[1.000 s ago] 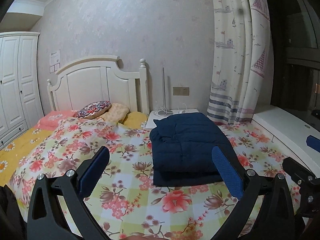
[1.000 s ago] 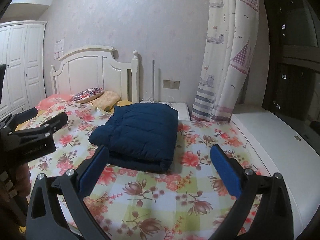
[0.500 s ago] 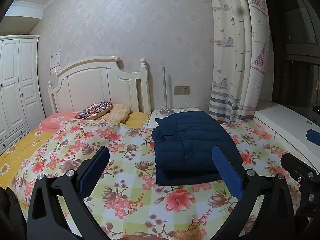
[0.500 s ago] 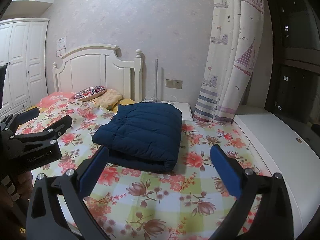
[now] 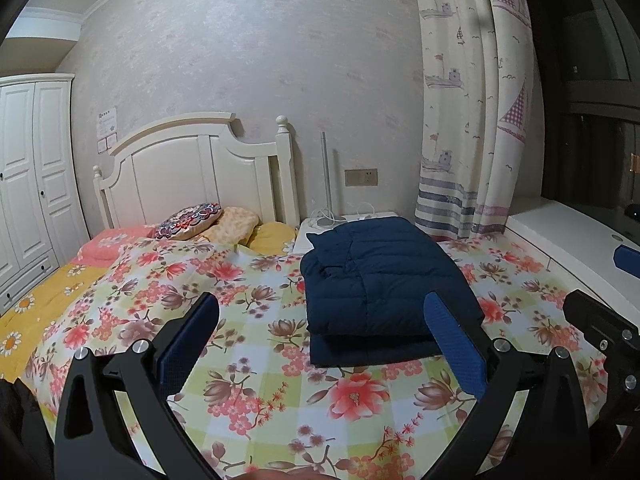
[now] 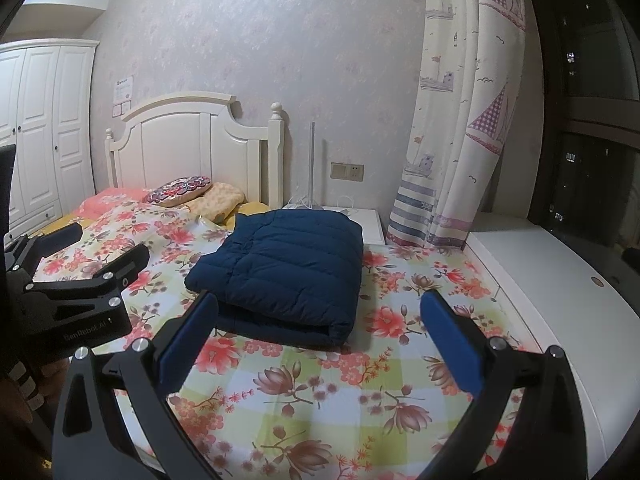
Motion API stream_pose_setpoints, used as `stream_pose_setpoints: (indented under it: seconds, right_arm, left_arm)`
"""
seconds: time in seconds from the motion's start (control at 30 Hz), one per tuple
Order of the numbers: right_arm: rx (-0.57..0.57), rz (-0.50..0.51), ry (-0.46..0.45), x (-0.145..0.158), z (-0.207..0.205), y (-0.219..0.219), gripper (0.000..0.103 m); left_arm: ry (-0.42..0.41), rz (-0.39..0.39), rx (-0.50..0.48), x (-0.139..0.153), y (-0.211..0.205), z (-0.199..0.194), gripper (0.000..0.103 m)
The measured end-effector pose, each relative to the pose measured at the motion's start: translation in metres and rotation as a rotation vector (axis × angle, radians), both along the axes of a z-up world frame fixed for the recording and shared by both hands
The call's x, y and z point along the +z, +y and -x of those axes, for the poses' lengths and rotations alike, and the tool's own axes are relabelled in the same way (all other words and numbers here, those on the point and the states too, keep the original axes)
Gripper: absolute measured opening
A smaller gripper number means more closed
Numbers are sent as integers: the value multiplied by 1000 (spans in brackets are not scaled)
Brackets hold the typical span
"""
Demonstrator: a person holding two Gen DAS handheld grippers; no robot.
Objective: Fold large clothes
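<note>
With the jacket (image 5: 380,276) lying folded in a neat block on the bed (image 5: 248,360), the folding looks done, and both tools, left (image 5: 320,344) and right (image 6: 318,340), hang spread apart and empty.

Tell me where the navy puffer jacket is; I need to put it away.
The folded navy puffer jacket lies on the floral bedspread, centre-right in the left wrist view, just before the white nightstand near the sailboat curtain.

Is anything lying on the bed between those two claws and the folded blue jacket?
Nothing visible does. Only bare floral bedspread lies between the open right claw and the navy jacket. The same holds for the open left claw. The pillows sit off by the headboard.
</note>
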State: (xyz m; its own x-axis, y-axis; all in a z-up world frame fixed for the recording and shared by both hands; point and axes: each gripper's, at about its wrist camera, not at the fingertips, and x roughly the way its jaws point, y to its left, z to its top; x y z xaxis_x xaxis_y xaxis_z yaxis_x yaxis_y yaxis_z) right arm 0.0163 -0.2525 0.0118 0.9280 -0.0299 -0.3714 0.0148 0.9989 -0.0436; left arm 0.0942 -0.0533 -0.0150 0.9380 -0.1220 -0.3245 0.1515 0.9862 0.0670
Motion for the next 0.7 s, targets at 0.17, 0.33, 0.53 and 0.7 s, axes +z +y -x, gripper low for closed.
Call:
stream_pose_setpoints:
  seconds: [0.17, 0.33, 0.53, 0.7]
  right_arm:
    - [2, 1, 1, 0, 0, 0, 100]
    - [4, 0, 1, 0, 0, 0, 101]
    - [5, 0, 2, -1, 0, 1, 101]
    - [6, 1, 2, -1, 0, 1, 101]
  left_arm:
    - [7, 0, -5, -1, 3, -1, 99]
    - [12, -2, -8, -1, 4, -1, 99]
    - [18, 0, -12, -2, 6, -2, 99]
    - [18, -1, -13, -2, 6, -3, 99]
